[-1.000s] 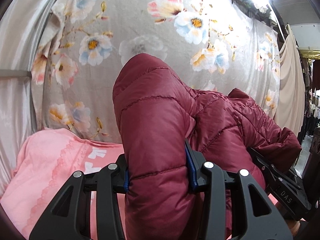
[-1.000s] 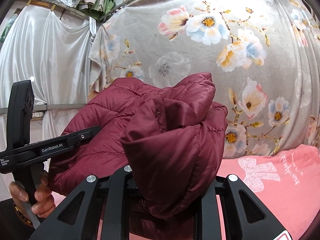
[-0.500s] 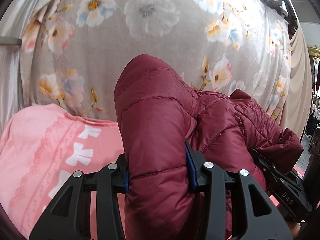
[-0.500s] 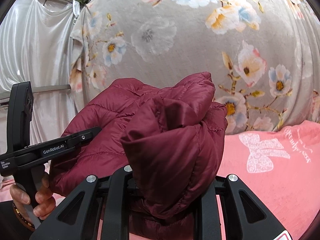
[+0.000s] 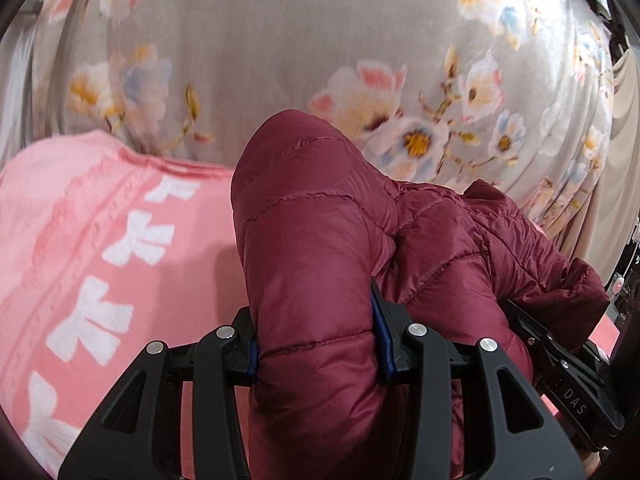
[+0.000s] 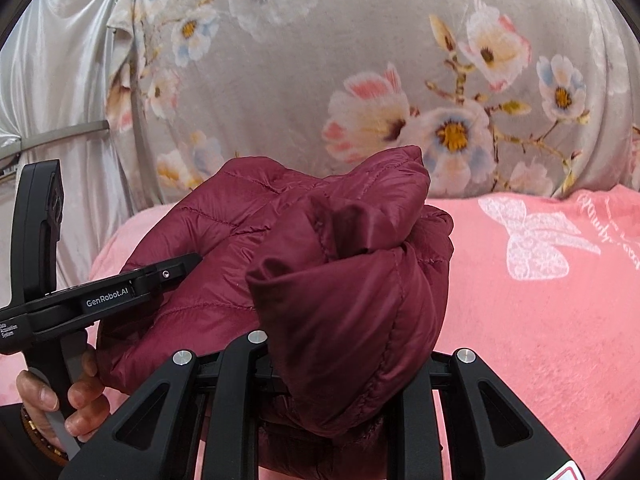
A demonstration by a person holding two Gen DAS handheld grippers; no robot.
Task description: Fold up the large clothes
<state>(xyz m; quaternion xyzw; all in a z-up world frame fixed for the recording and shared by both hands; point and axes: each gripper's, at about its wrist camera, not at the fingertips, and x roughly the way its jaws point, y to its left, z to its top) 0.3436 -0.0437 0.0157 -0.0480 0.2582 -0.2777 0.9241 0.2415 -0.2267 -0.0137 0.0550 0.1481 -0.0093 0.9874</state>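
Observation:
A maroon quilted puffer jacket [image 5: 312,240] hangs bunched between both grippers above a pink blanket [image 5: 100,260]. In the left wrist view my left gripper [image 5: 316,344] is shut on a thick padded fold, its blue pads pressing in on both sides. In the right wrist view my right gripper [image 6: 344,376] is shut on another bunched part of the jacket [image 6: 352,280], which hides its fingertips. The left gripper's finger [image 6: 176,268] reaches into the jacket from the left, with a person's hand [image 6: 60,400] on its handle.
The pink blanket [image 6: 540,320], printed with white bows, covers the surface below and to either side. A grey floral blanket [image 5: 280,60] hangs as a backdrop right behind it. A white satin curtain [image 6: 52,80] hangs at the far left.
Both grippers have come down with the jacket still clamped. The pink blanket fills more of both views and the floral backdrop has slid upward. The grips look unchanged.

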